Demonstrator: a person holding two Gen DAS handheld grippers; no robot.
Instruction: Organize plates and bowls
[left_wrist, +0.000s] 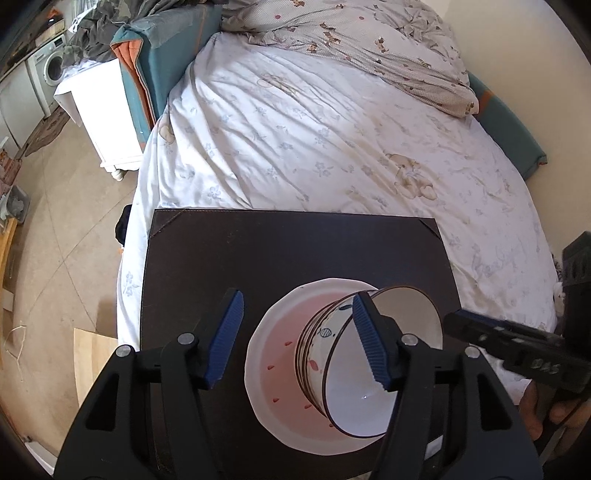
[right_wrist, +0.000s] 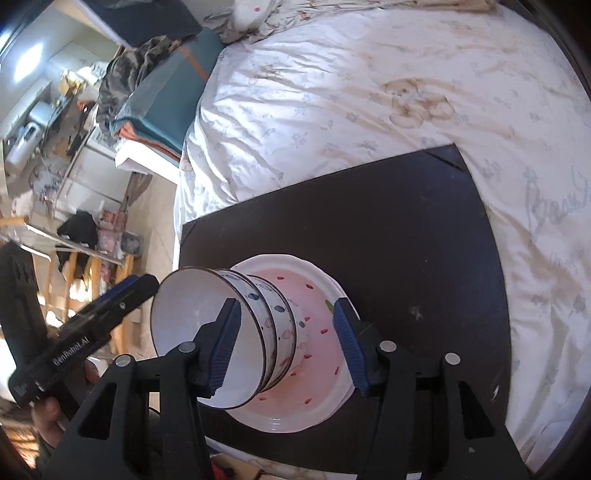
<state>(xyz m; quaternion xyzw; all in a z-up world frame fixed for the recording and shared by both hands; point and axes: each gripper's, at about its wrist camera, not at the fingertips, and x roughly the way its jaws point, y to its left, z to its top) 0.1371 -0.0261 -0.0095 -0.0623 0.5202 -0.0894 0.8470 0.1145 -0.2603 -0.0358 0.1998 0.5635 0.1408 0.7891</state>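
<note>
A stack of white bowls with dark rims and small egg patterns (left_wrist: 332, 354) stands in a white plate with a pink centre and red marks (left_wrist: 280, 380) on a dark board (left_wrist: 258, 258) laid on the bed. The same bowls (right_wrist: 258, 328) and plate (right_wrist: 317, 354) show in the right wrist view. My left gripper (left_wrist: 297, 339) is open; its right finger is over the bowls' rim. My right gripper (right_wrist: 288, 343) is open, its fingers either side of the bowl stack from above. Neither holds anything.
The board (right_wrist: 406, 240) lies on a bed with a white flowered sheet (left_wrist: 314, 129). A crumpled duvet (left_wrist: 369, 37) lies at the head. A white nightstand (left_wrist: 103, 110) and tiled floor (left_wrist: 55, 221) are left of the bed.
</note>
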